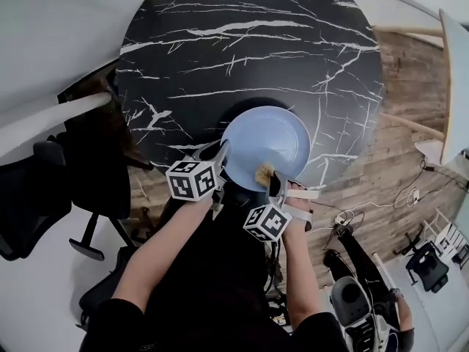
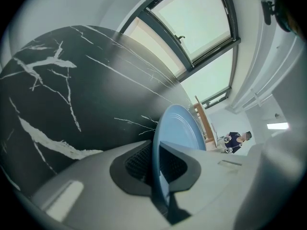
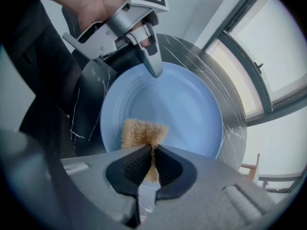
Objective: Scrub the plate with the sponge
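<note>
A light blue plate (image 1: 275,141) lies at the near edge of the round black marble table (image 1: 220,42). My left gripper (image 1: 222,169) is shut on the plate's left rim (image 2: 160,157), which runs edge-on between its pads. The right gripper (image 1: 272,184) is shut on a tan sponge (image 3: 141,134) and points steeply down. The sponge (image 1: 264,172) rests on the plate's near part (image 3: 182,109). In the right gripper view the left gripper (image 3: 154,71) clamps the far rim of the plate.
The table's near edge runs just under the plate. Dark chairs (image 1: 44,189) stand at the left. Wooden floor with cables (image 1: 381,204) lies to the right. A person (image 2: 236,141) sits far off by the windows.
</note>
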Available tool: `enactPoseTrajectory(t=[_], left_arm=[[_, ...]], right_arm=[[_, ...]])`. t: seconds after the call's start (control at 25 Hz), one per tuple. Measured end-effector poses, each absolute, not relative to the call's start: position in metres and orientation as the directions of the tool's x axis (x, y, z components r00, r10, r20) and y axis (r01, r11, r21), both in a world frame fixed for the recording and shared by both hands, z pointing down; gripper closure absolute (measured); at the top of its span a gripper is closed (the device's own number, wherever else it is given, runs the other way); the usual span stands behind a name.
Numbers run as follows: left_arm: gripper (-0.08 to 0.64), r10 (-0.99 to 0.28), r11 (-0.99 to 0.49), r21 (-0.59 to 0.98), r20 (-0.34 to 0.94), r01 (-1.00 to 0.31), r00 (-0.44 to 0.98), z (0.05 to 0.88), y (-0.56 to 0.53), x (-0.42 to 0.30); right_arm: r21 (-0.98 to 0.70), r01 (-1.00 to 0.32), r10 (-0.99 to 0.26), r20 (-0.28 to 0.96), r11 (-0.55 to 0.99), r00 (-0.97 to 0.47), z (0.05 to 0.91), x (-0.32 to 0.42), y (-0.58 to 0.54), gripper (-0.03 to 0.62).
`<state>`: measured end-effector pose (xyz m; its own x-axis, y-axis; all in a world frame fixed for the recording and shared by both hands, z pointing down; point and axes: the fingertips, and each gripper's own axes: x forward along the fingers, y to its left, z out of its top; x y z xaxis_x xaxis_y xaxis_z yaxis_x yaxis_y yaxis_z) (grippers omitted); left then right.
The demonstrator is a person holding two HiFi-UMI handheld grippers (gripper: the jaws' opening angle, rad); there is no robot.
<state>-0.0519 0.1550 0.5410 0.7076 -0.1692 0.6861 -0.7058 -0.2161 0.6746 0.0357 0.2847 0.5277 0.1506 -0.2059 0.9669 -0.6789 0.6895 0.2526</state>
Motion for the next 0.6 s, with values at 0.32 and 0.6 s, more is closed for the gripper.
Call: enactPoseTrajectory(t=[0.32,0.6], left_arm=[[0.535,-0.14,-0.236,0.682,0.681,-0.692,0.718,0.541,0.156,-0.051],[0.535,-0.118,-0.259,0.686,0.676,-0.68,0.727,0.541,0.157,-0.051]], right_arm=[[0.126,-0.706,-0.189,0.982,0.697,-0.012,0.532,-0.023,0.277,0.571],[0.136,-0.69,-0.234,0.971,0.711,-0.05,0.536,-0.042,0.248,0.571]])
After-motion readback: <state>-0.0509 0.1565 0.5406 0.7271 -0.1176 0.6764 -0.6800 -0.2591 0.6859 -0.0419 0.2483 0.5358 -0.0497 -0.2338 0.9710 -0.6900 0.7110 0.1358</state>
